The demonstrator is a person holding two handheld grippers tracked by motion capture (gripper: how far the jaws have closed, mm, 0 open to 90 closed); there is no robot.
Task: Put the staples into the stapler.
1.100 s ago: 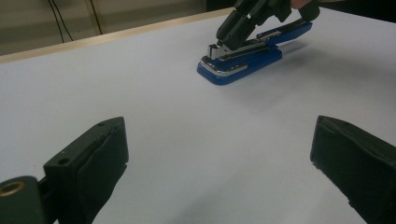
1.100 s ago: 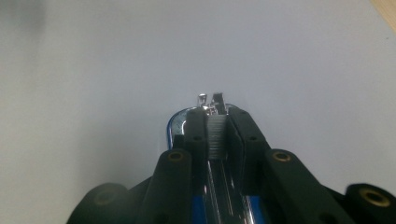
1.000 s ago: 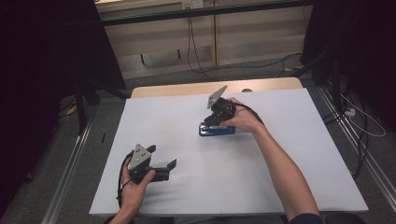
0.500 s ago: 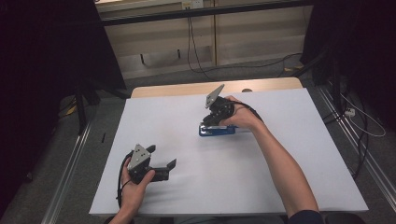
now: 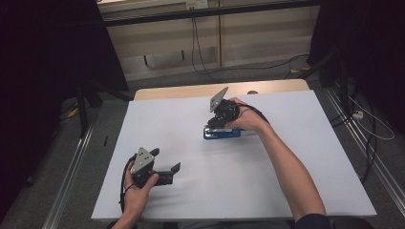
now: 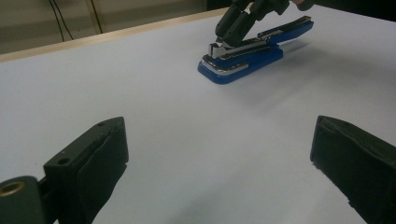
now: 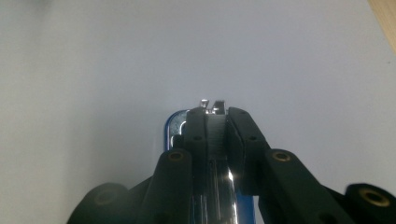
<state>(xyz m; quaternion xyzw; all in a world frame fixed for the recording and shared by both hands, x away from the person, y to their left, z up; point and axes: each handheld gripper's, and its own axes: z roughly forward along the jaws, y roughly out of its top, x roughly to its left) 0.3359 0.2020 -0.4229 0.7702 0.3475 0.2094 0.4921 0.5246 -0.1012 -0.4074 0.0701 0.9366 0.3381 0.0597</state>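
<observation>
A blue stapler (image 5: 223, 134) with a chrome top lies flat on the white table (image 5: 286, 109), a little past its middle. My right gripper (image 5: 213, 125) comes down on it from the right, and its jaws are shut on the sides of the stapler's front end (image 7: 172, 128). In the right gripper view the pads (image 7: 236, 135) pinch the chrome strip, and the gripper (image 7: 215, 116) hides most of the stapler. The left gripper view has the stapler (image 6: 247, 58) ahead at the upper right with the other gripper's fingers (image 6: 233, 28) on it. My left gripper (image 5: 165, 161) rests near the front left, open and holding nothing (image 6: 219, 144).
A bare wooden strip (image 5: 191, 90) runs along the table's far edge. Cables (image 5: 200, 47) trail over the floor beyond it. Metal rails (image 5: 71, 186) flank the table on both sides.
</observation>
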